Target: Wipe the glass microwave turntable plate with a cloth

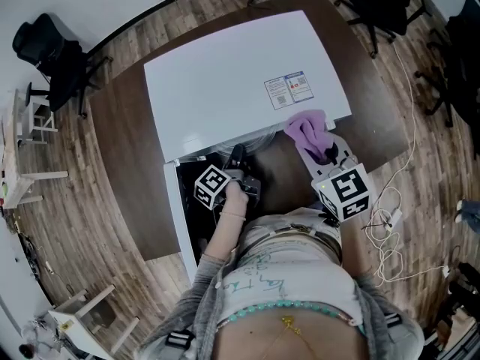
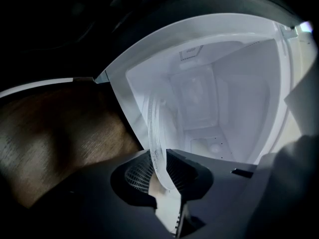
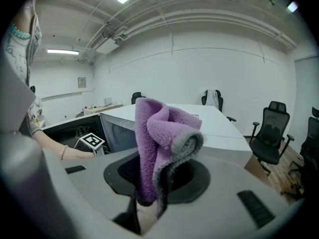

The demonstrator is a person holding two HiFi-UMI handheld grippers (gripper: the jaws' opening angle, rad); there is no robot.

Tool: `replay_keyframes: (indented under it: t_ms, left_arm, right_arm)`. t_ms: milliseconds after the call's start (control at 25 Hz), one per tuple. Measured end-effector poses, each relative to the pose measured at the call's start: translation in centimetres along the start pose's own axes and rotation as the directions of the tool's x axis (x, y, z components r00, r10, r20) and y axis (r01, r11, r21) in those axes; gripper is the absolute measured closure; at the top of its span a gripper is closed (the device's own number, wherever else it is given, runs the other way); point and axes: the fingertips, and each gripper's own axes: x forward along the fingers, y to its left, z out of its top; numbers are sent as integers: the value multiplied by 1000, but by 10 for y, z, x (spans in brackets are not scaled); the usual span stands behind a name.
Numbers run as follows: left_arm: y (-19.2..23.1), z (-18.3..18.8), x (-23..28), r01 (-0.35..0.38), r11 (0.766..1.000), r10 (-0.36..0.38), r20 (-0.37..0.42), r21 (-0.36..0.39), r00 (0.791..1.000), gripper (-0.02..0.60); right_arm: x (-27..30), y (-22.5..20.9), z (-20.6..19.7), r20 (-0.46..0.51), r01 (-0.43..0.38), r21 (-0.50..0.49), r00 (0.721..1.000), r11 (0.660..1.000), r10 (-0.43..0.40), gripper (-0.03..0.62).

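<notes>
The glass turntable plate point(image 2: 155, 128) stands on edge in the left gripper view, half out of the white microwave cavity point(image 2: 219, 98). My left gripper point(image 2: 158, 176) is shut on its rim, with the glass pinched between the two dark pads. From the head view, the left gripper point(image 1: 237, 158) reaches into the microwave's front opening. My right gripper point(image 1: 321, 156) is held to the right of it, shut on a purple cloth point(image 1: 307, 130). The folded cloth point(image 3: 157, 133) stands up out of the right gripper point(image 3: 152, 188).
The white microwave point(image 1: 225, 81) sits on a brown table point(image 1: 127, 163), with its door point(image 1: 174, 208) swung open toward me at the left. Black office chairs point(image 1: 52, 51) point(image 1: 382, 6) stand around the table. A white cable point(image 1: 386, 231) lies on the floor at the right.
</notes>
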Motion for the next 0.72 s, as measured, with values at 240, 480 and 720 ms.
replay_keyframes:
  t_ms: [240, 480, 720]
  left_arm:
    - [-2, -3, -9, 13, 999, -13, -6, 32, 1000, 505]
    - [4, -10, -19, 13, 999, -12, -14, 39, 1000, 505]
    - [10, -19, -31, 13, 999, -13, -3, 35, 1000, 503]
  right_arm:
    - [-3, 3, 0, 4, -1, -7, 1000, 1000, 1, 486]
    - [-7, 7, -3, 5, -3, -18, 1000, 1000, 3, 486]
    - [-17, 10, -5, 8, 1, -22, 1000, 1000, -1, 485]
